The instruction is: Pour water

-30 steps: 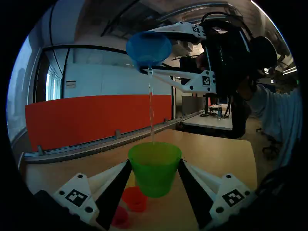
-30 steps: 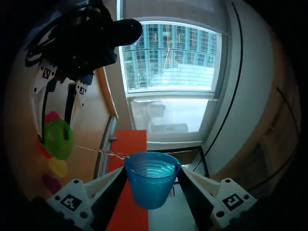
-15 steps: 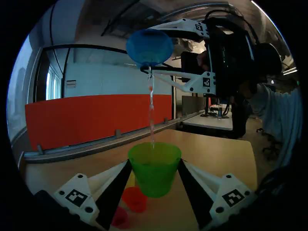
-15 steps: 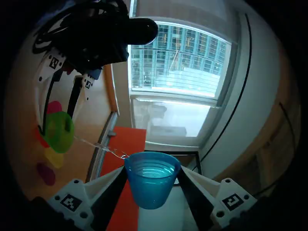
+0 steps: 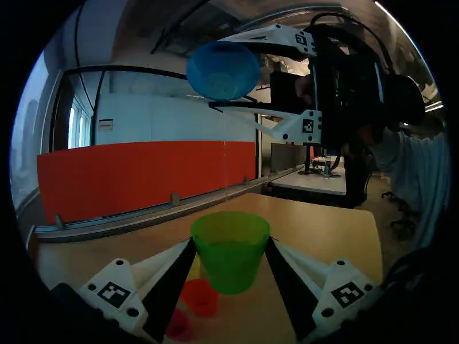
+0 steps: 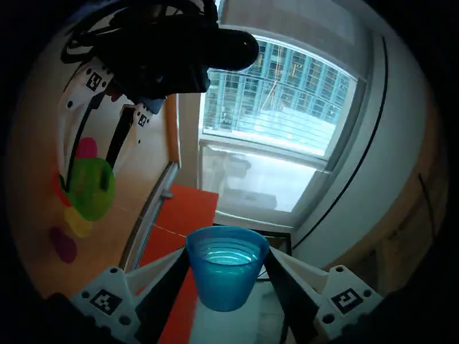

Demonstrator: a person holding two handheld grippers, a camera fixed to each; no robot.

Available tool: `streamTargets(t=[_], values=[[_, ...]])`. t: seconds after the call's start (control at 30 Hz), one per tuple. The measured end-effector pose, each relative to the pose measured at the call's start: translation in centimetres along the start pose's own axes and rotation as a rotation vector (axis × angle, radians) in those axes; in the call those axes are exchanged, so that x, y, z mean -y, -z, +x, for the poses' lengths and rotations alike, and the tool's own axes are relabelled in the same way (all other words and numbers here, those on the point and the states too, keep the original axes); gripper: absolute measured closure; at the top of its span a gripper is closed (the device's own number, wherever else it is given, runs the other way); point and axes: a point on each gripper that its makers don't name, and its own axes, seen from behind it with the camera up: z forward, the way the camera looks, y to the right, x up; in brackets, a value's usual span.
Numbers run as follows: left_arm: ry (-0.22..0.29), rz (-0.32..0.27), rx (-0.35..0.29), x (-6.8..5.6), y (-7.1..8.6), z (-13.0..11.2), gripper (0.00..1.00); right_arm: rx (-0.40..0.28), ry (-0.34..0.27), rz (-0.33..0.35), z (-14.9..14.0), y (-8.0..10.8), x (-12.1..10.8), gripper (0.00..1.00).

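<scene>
Two cups are being held over a wooden table (image 5: 327, 229). The blue cup (image 5: 221, 67) is lying tipped on its side, high above the green cup (image 5: 230, 261) and well apart from it. The green cup is standing upright. The right gripper (image 5: 225, 73) is clamping the blue cup, a finger pressing on either side; the left gripper (image 5: 230, 245) is squeezing the green cup likewise. Below the green cup, a small orange cup (image 5: 201, 295) and a pink cup (image 5: 179, 325) are sitting on the table. An orange partition (image 5: 132, 172) is running behind, and a person's pale sleeve (image 5: 413, 166) is reaching in from the right.
</scene>
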Motion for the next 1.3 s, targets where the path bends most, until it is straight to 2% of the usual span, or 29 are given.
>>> streamTargets(t=[0.37, 0.5, 0.6, 0.9, 1.3], values=[[-0.001, 0.001, -0.004, 0.0, 0.0, 0.2, 0.15, -0.005, -0.026, -0.003, 0.0, 0.2, -0.1, 0.09], [-0.002, 0.001, -0.005, 0.0, 0.0, 0.3, 0.15, -0.006, -0.083, -0.006, -0.3, 0.3, -0.1, 0.09], [-0.001, 0.001, -0.007, 0.1, 0.0, 0.4, 0.15, -0.009, -0.163, -0.008, -0.6, 0.5, 0.0, 0.09], [-0.006, 0.005, -0.009, 0.2, 0.0, 0.6, 0.15, -0.024, -0.461, -0.009, -1.2, 1.2, 0.4, 0.10], [-0.011, 0.008, -0.012, 0.2, -0.1, 1.0, 0.15, -0.037, -0.853, 0.010, 0.2, 2.3, 1.4, 0.09]])
